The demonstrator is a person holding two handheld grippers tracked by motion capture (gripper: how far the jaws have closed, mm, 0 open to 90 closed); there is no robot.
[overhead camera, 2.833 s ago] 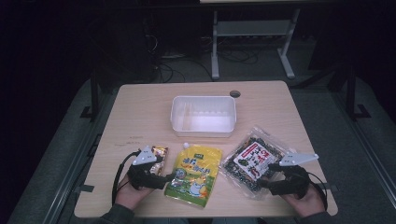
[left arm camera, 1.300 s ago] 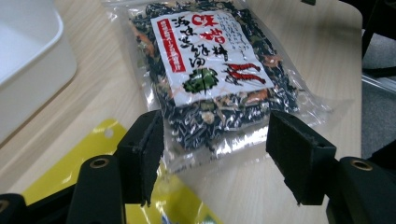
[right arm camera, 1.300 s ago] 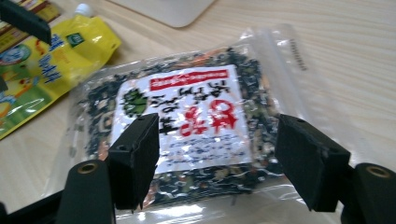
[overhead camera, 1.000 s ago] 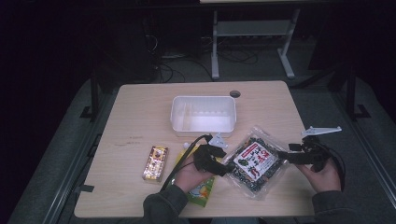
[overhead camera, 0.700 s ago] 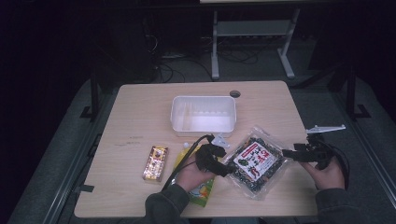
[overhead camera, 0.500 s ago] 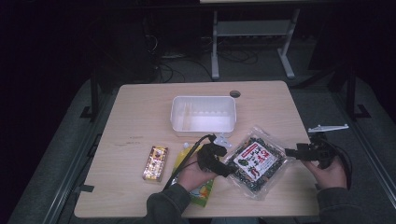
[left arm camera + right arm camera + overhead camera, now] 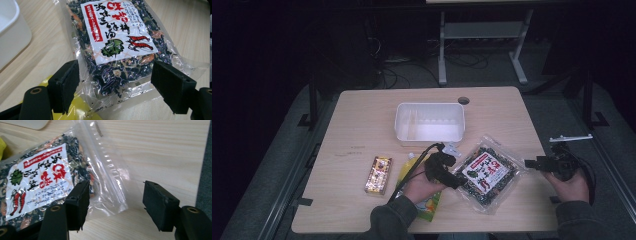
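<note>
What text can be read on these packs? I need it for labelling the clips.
Seaweed bag: large red and smaller black Japanese characters on a white label, plus a red strip of white characters; too blurred to quote.
Yellow pouch: print too small to read.
Small snack bar: print too small to read.

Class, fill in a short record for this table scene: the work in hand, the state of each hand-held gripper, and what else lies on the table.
Work in hand: both grippers close in on the seaweed packet
Left hand-held gripper: open, jaws either side of the packet's bottom end
Right hand-held gripper: open, at the packet's clear zip end
Container: white tub, empty
Other items: yellow pouch under left hand; snack bar
Surface: wooden table
</note>
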